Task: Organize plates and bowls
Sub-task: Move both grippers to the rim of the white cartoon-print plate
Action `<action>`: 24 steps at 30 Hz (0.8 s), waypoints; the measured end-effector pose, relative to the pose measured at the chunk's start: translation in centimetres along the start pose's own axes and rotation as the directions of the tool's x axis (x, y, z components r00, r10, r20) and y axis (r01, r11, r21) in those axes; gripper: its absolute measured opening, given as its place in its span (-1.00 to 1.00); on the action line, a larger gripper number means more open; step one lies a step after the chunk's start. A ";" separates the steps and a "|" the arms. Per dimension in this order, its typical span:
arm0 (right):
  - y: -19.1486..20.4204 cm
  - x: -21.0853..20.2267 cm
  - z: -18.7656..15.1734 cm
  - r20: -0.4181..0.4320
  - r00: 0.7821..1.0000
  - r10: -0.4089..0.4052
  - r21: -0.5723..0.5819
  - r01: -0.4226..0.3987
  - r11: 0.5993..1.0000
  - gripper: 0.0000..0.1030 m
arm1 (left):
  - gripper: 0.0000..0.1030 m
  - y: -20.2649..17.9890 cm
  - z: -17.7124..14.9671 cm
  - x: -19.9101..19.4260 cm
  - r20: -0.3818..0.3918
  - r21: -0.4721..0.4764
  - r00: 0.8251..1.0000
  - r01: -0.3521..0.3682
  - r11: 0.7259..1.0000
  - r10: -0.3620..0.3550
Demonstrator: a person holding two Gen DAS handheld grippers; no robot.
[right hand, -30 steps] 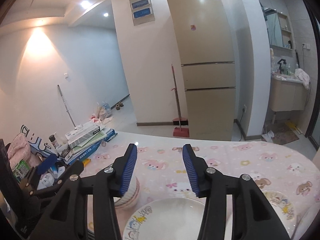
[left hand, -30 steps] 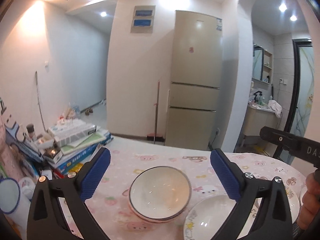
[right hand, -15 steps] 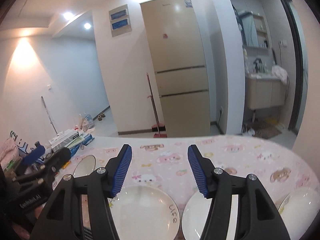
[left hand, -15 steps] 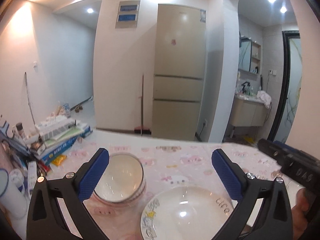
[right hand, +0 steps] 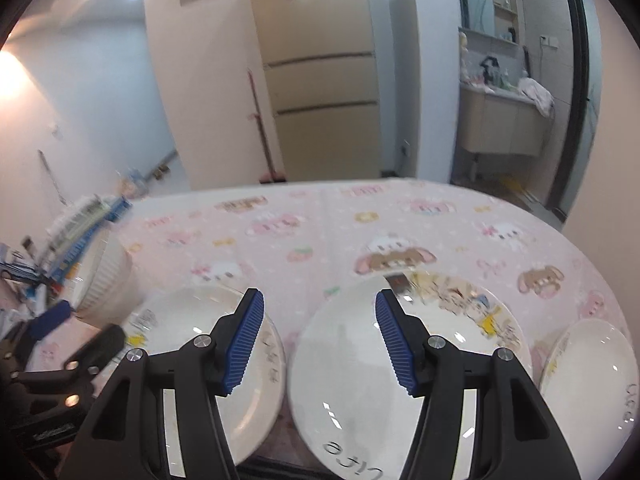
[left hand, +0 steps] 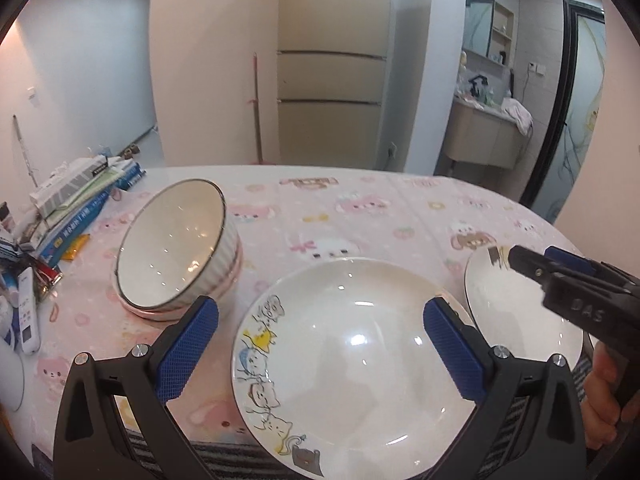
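Note:
My left gripper (left hand: 318, 344) is open, its blue pads on either side of a white plate with cartoon cats (left hand: 352, 360) at the table's near edge. Stacked white ribbed bowls (left hand: 176, 248) sit to its left. A second white plate (left hand: 516, 312) lies to the right, partly under my right gripper (left hand: 552, 268). In the right wrist view my right gripper (right hand: 318, 344) is open and empty above the gap between the cat plate (right hand: 208, 360) and a plate with cartoon print (right hand: 360, 380). A third plate (right hand: 592, 376) lies at the far right. The bowls (right hand: 106, 280) show at the left.
A pink cartoon tablecloth (left hand: 360, 216) covers the table. Books and boxes (left hand: 76, 196) pile at the left edge, with a white remote (left hand: 27, 312) nearby. A fridge (left hand: 332, 60) and a bathroom doorway stand beyond the table.
Both grippers have dropped lower and tilted down toward the plates. The left gripper has shifted right, from the bowls to over the cat plate. Both stay open.

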State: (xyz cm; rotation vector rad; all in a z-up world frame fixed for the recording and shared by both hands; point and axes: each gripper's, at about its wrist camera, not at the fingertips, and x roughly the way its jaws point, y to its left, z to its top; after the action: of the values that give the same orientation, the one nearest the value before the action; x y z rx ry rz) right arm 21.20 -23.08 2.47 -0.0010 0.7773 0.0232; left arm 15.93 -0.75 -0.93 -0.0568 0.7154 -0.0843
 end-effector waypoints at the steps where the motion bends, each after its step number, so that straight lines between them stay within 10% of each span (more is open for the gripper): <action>1: -0.2 0.5 -0.2 -0.029 0.999 -0.024 0.000 0.024 1.000 0.18 | 0.99 0.0 -0.1 0.1 -0.012 0.002 1.000 0.001 1.000 -0.001; 8: -2.1 1.6 -0.4 -0.095 0.994 0.060 0.087 -0.052 0.995 0.18 | 0.99 0.5 -0.6 1.6 -0.115 -0.058 0.990 0.073 0.996 -0.079; 16: -1.1 1.6 -0.3 -0.080 0.956 0.281 0.106 -0.272 0.956 0.17 | 0.98 2.6 -0.4 0.9 -0.127 -0.143 0.992 -0.005 0.990 -0.013; 24: 2.3 2.5 -0.9 -0.096 0.938 0.332 -0.006 -0.334 0.942 0.05 | 0.62 4.0 -0.9 3.4 -0.270 -0.121 0.963 -0.046 0.992 0.012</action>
State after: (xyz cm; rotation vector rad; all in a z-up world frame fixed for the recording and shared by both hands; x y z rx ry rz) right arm 22.27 -20.75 0.13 0.1096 0.8645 0.3569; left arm 18.15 2.87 -4.19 -0.1586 0.9933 -0.0183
